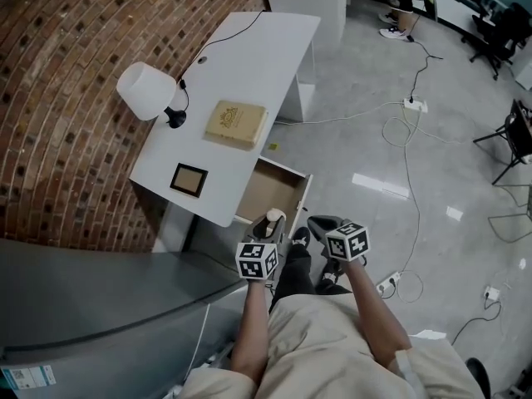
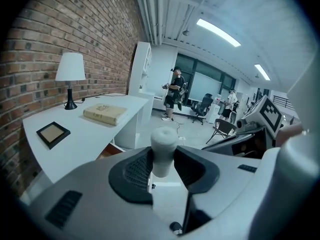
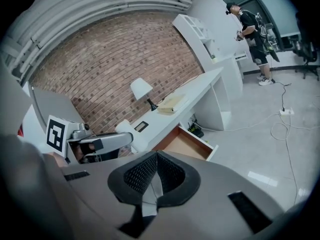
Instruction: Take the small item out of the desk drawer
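Observation:
A small white cylinder (image 2: 164,146) stands upright between the pads of my left gripper (image 2: 164,156), which is shut on it. In the head view the left gripper (image 1: 272,223) holds this cylinder (image 1: 273,217) just in front of the open wooden drawer (image 1: 270,191) of the white desk (image 1: 249,65). My right gripper (image 1: 321,224) hangs beside it to the right, over the floor. Its jaws meet at the tips with nothing between them (image 3: 156,156). The right gripper view shows the drawer (image 3: 186,143) pulled out, its inside bare.
On the desk are a white lamp (image 1: 146,91), a tan book (image 1: 236,124) and a small dark picture frame (image 1: 189,179). Cables and a power strip (image 1: 414,104) lie on the grey floor. A grey cabinet top (image 1: 91,293) is at the left. Chairs and a person (image 2: 173,93) are farther back.

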### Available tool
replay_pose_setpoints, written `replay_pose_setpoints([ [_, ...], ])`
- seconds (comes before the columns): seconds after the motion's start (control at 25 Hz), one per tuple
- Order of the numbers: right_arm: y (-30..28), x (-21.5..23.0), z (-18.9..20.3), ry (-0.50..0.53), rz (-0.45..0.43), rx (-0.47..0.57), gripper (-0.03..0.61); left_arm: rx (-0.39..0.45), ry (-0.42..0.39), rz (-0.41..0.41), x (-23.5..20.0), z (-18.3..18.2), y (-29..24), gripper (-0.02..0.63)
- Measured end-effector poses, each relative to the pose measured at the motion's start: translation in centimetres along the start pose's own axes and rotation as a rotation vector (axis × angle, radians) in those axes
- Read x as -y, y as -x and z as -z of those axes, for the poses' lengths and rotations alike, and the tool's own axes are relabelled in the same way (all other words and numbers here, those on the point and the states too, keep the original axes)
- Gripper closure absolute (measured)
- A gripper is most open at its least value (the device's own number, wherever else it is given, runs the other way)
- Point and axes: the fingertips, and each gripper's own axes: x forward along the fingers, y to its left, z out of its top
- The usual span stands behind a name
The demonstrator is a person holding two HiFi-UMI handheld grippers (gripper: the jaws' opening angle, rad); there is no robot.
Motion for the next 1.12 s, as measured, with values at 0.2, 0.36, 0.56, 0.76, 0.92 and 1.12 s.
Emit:
replay_pose_setpoints([
  [0.2,1.8,-1.1,-0.6,0.012,-0.003,0.046,0.552,-0.011,-0.073,0.052,1.7,-0.8,0.9,0.469],
  [0.36,3.1,-0.9,-0.4,0.035,0.009,0.049,0.552,-0.029,-0.129,0.108,3.5,-0.4,1.0,0.469],
  [0.56,3.5,-1.1,-0.2,0.054,0.021,0.055,0.554,-0.012,-0.105,0.068,4.0,-0.5,2.1,0.469],
  [0.76,3.6,-1.4,-0.5,0.084,0.021,0.082,0.554,0.040,-0.077,-0.013,3.7,-1.9,3.1,0.469],
  [0.92,3.8,-1.5,-0.5,0.106,0.025,0.083,0.552,0.078,0.022,-0.057,3.3,-1.4,4.3,0.469],
  [1.12,4.2,-2.6,-1.3,0.178,-0.004,0.110,0.554,0.078,0.052,-0.058,3.6,-0.5,5.0,0.468],
])
